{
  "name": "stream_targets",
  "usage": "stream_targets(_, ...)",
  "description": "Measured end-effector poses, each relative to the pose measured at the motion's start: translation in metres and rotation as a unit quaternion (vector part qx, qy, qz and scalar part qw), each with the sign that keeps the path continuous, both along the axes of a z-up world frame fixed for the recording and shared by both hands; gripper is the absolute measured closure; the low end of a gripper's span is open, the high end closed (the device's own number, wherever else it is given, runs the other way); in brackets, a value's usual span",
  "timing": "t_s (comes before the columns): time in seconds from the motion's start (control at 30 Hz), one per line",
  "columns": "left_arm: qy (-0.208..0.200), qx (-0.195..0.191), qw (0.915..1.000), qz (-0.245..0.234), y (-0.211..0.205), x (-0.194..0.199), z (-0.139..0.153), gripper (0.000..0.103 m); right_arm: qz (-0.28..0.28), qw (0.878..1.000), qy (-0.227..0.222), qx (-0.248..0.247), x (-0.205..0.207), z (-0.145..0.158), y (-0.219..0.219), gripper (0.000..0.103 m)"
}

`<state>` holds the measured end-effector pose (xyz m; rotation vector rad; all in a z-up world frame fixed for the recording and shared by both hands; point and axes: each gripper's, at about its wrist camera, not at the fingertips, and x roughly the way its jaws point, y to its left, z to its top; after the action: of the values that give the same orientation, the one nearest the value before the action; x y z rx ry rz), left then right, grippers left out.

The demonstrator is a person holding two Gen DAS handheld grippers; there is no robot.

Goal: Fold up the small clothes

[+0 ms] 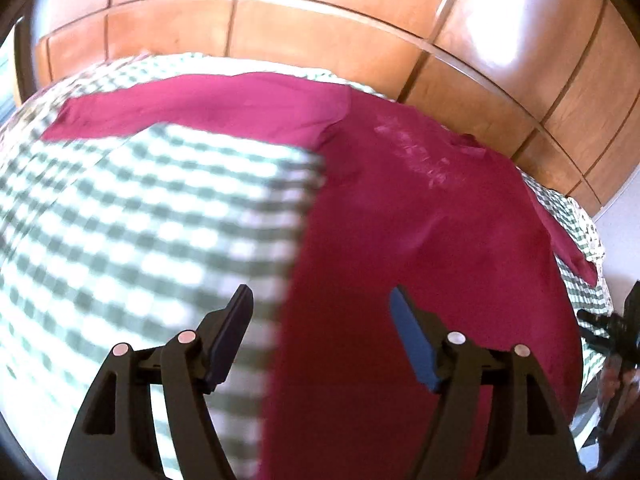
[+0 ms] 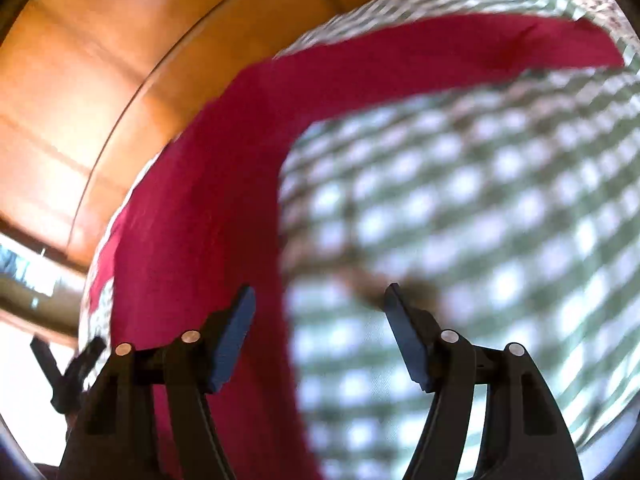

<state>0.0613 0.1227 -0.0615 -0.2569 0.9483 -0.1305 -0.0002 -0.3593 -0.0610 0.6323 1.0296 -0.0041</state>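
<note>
A magenta long-sleeved shirt (image 1: 400, 240) lies flat on a green-and-white checked cloth (image 1: 140, 220), one sleeve (image 1: 192, 108) stretched out to the left. My left gripper (image 1: 320, 300) is open and empty, hovering over the shirt's left side edge. In the right wrist view the same shirt (image 2: 208, 208) runs up the left half, with its other sleeve (image 2: 460, 48) stretched to the right. My right gripper (image 2: 318, 300) is open and empty, over the shirt's right side edge and the checked cloth (image 2: 480, 220).
Glossy orange-brown wooden panels (image 1: 320, 32) stand behind the cloth-covered surface, and show in the right wrist view (image 2: 100, 80) too. The other gripper shows as a dark shape at the right edge (image 1: 616, 332) and at the lower left (image 2: 68, 372).
</note>
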Motion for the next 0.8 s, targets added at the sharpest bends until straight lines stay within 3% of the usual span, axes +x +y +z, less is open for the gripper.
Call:
stream_targets(0.03,0.005,-0.006,1.0000,-0.003,0.006,-0.006,-0.003,0.036,0.010,1.000,0.003,0.001,-0.006,-0.001,0.008,0.037)
stream_targets(0.13,0.022,-0.027,0.9990,-0.027,0.011,-0.019,-0.010,0.053,0.054,0.998,0.015,-0.012,-0.023,0.000,0.035,0.052)
stream_targets(0.2,0.030,-0.031,0.9978,-0.049,0.003,-0.027,-0.015,0.072,0.084,0.996,0.024,-0.036,-0.033,0.003,0.052,0.070)
stream_targets(0.23,0.031,-0.027,0.9975,-0.057,-0.001,-0.031,-0.017,0.075,0.095,0.994,0.028,-0.046,-0.034,0.003,0.058,0.075)
stream_targets(0.3,0.025,-0.009,0.9974,-0.067,-0.008,-0.037,-0.019,0.092,0.117,0.989,0.038,-0.084,-0.037,0.004,0.072,0.094)
stream_targets(0.43,0.011,-0.032,0.9972,-0.067,0.002,-0.047,-0.010,0.094,0.120,0.984,0.021,-0.127,-0.043,0.021,0.078,0.096)
stream_targets(0.53,0.024,-0.029,0.9966,-0.073,0.002,-0.050,-0.016,0.094,0.123,0.982,-0.002,-0.145,-0.056,0.033,0.077,0.096)
stream_targets(0.63,0.036,-0.016,0.9962,-0.078,-0.005,-0.049,-0.023,0.090,0.130,0.976,0.050,-0.167,-0.053,0.004,0.076,0.096)
stream_targets(0.67,0.032,-0.010,0.9962,-0.080,-0.005,-0.049,-0.019,0.086,0.133,0.974,0.055,-0.173,-0.052,0.000,0.079,0.096)
stream_targets(0.77,0.003,-0.006,0.9984,-0.057,0.002,-0.044,-0.003,0.058,0.132,0.979,0.047,-0.149,-0.047,0.007,0.072,0.095)
stream_targets(0.8,-0.005,-0.008,0.9987,-0.050,0.004,-0.040,0.001,0.058,0.131,0.980,0.044,-0.143,-0.046,0.009,0.068,0.087)
